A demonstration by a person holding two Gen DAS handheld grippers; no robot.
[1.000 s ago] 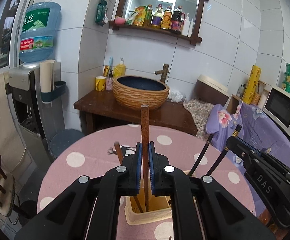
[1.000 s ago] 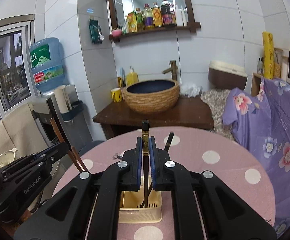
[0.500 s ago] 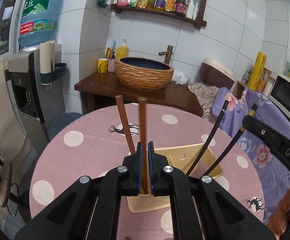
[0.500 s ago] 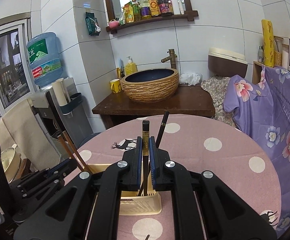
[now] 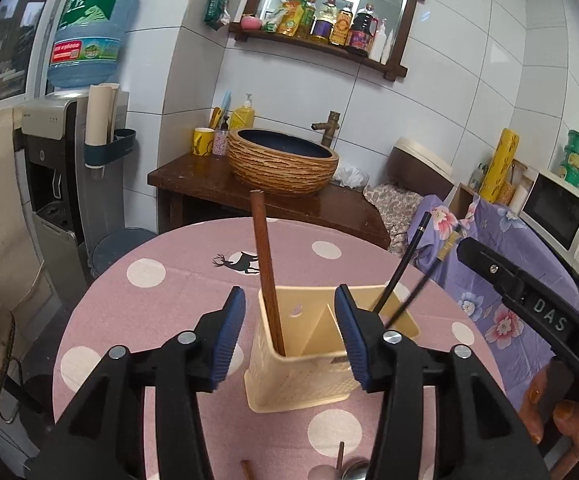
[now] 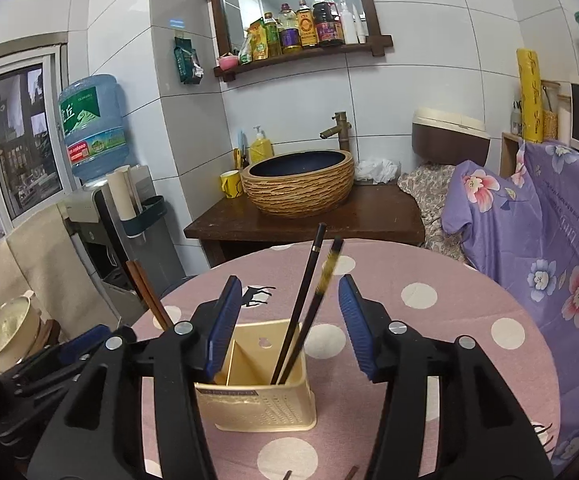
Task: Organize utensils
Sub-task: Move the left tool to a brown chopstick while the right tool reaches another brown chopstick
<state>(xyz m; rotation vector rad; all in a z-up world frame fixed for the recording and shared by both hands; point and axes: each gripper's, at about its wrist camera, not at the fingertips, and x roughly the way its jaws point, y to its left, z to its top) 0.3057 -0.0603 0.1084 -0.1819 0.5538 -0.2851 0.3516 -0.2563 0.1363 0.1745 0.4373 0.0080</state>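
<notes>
A cream plastic utensil holder (image 5: 301, 380) with two compartments stands on the pink dotted table (image 5: 169, 280). Brown wooden chopsticks (image 5: 264, 268) lean in its left compartment; black chopsticks (image 5: 401, 276) lean in its right one. My left gripper (image 5: 289, 332) is open and empty just in front of the holder. In the right wrist view the holder (image 6: 257, 392) holds the black chopsticks (image 6: 307, 300) and the brown ones (image 6: 149, 300). My right gripper (image 6: 289, 320) is open and empty around the black chopsticks, not touching them.
A spoon (image 5: 349, 470) and a brown stick end (image 5: 247, 468) lie at the table's near edge. Behind the table stand a wooden sink counter with a woven basin (image 5: 281, 160), a water dispenser (image 5: 49, 184) at left and a purple floral cover (image 6: 537, 240) at right.
Both grippers opened and let go of their chopsticks, which now rest in the holder. Both grippers drew back and down slightly.
</notes>
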